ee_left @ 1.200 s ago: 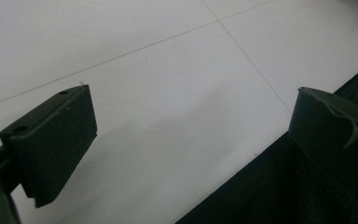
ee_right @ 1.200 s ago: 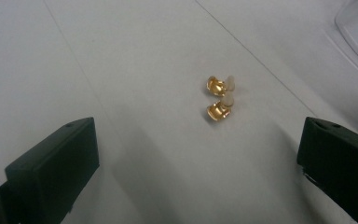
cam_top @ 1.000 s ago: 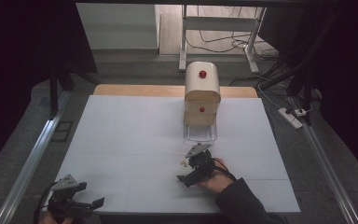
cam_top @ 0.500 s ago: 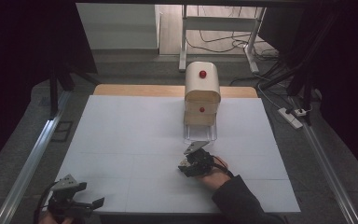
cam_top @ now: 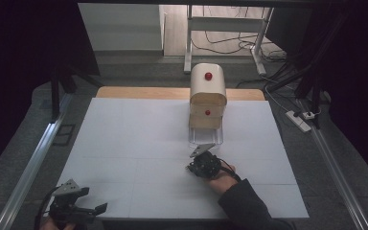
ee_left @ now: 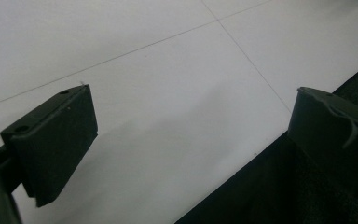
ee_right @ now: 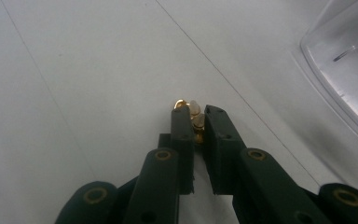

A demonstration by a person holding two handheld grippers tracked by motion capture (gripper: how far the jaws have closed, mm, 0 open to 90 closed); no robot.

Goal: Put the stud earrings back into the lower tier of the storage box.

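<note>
right gripper [ee_right: 196, 122] freshly closed on small shiny gold ornament [ee_right: 192, 112], matte white table [ee_right: 74, 93]

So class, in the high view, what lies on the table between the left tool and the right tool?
Nothing: in the high view, bare white table top stretches from the left tool to the right tool, which is shut on a small gold piece.

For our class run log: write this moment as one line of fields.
right gripper: just closed on small gold piece | left gripper: open, idle at table edge | clear tray: beside wooden box
</note>
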